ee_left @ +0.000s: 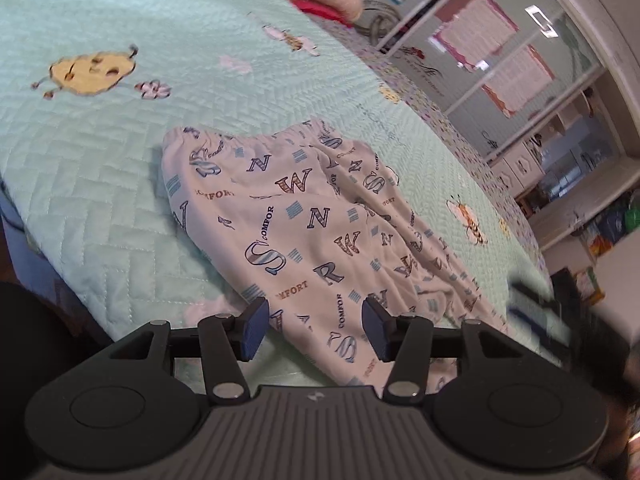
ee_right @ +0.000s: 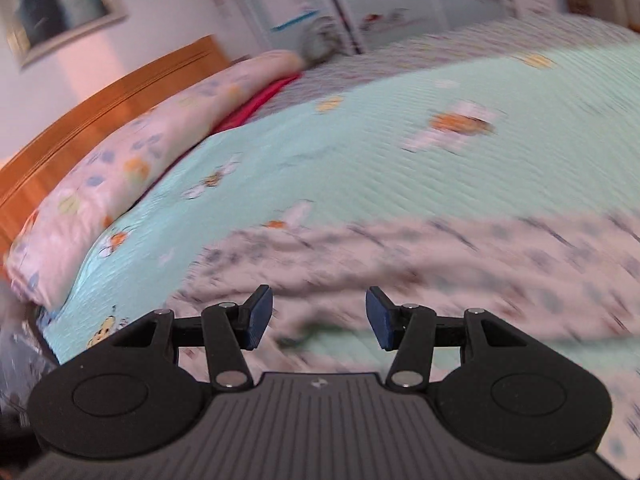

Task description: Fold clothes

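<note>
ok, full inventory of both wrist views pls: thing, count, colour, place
letter-print garment: 1, white with blue and brown letters, spread rumpled on the bedspread ahead of both grippers
bedspread: 1, mint green quilted with bee and flower motifs, covers the bed
pillow: 1, pale pink with blue and orange spots, along the headboard
red cloth: 1, red, partly under the pillow
headboard: 1, orange-brown wood, behind the pillow
framed picture: 1, blurred, on the wall above the headboard
left gripper: 1, black with blue pads, open above the garment
right gripper: 1, same, open, empty, view motion-blurred
</note>
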### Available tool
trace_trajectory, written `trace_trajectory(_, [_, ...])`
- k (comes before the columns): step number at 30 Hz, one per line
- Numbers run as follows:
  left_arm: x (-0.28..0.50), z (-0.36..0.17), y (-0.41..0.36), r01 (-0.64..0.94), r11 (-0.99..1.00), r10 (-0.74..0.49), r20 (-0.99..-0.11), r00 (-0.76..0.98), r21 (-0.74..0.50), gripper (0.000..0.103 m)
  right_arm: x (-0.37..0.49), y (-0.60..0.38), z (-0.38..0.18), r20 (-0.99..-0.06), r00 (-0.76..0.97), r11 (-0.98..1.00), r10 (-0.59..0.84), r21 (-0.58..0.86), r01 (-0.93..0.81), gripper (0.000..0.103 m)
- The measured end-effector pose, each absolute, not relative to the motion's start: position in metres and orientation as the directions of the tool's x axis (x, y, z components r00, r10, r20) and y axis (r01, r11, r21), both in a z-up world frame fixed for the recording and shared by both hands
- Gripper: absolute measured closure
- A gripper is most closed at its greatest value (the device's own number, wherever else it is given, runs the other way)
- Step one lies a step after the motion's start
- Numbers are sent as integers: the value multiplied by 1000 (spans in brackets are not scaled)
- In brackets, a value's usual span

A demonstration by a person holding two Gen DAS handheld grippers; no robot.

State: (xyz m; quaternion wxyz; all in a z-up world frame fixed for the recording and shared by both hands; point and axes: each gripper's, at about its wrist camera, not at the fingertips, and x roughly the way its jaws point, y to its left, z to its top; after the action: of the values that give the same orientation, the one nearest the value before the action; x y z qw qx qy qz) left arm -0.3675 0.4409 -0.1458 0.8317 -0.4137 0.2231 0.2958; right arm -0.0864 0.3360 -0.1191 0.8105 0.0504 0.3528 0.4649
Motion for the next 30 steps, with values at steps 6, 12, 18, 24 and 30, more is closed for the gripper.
trace_trajectory(6, [-357,-148,437,-618,628,327,-561,761,-472,50,-96,435,-115,-579,229,495,782,356,-792,78])
trace_trajectory(12, [-329,-148,435,-514,796,303,-523,796,-320,91,-80,547,-148,-720,161,512,675,300,-805,103])
trace_trajectory(18, [-317,-185,463,-492,767,208,-566,798,-411,103,-17,639,-177,-771,225,587,595,226,-778,103])
trace_trajectory(24, [-321,-186,471,-496,755,240,-524,817,-429,103,-38,607,-126,-671,202,508,714,298,-808,99])
trace_trajectory(30, [-320,-190,474,-519,741,256,-535,805,-426,103,-65,643,-179,-803,125,472,582,209,-857,103])
